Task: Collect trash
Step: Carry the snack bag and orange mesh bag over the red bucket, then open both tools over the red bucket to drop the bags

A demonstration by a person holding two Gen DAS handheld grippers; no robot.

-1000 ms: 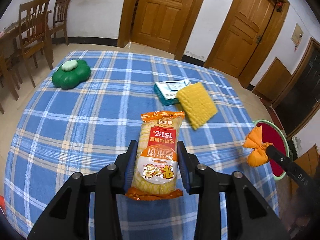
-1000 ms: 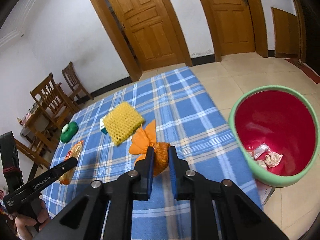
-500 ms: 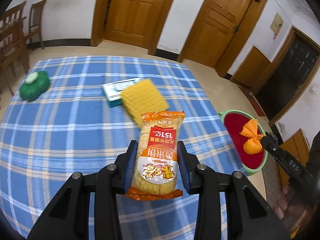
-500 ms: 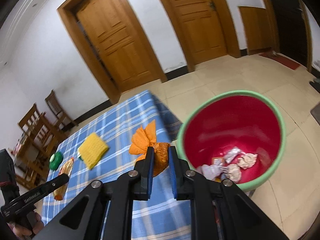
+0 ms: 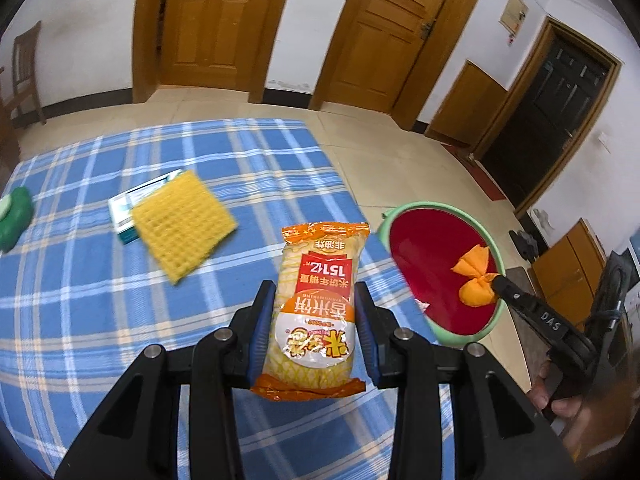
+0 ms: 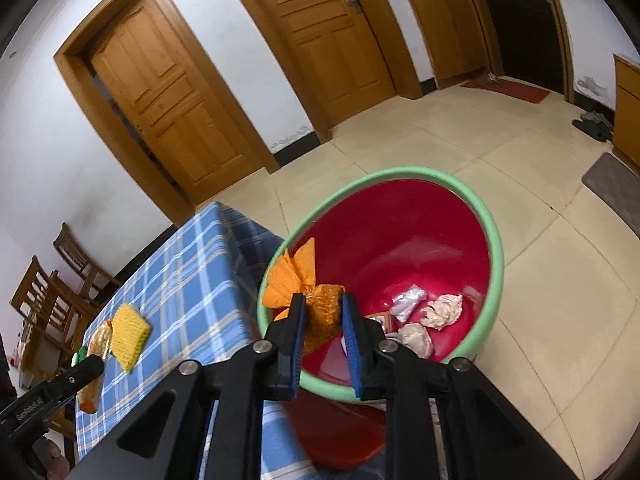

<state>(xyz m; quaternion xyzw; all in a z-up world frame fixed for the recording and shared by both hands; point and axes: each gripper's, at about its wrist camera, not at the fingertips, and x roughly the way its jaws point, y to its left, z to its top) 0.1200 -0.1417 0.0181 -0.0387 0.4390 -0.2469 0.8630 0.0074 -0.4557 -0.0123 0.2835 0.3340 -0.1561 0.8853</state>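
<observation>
Left gripper point(image 5: 315, 314) is clamped on a snack pack point(image 5: 317, 304), held upright above the blue checked desk point(image 5: 80, 300) near its bin-side edge. Right gripper point(image 6: 323, 330) has its jaws opening around an orange mesh bag point(image 6: 320, 312); the bag sits between the pads, above the near rim of the bin point(image 6: 494, 240).

Risks: the bag hangs close to the rim, so it may catch the green edge or fall between desk and bin. The mesh could also snag on a pad. The snack pack is gripped low, so it may tip or slip on the way over.

Pose: both grippers point forward and down, the right over the bin with a hand point(image 5: 560, 396) behind it. Crumpled paper point(image 6: 442, 310) lies in the bin. A yellow sponge point(image 5: 182, 226) remains further back on the desk.
</observation>
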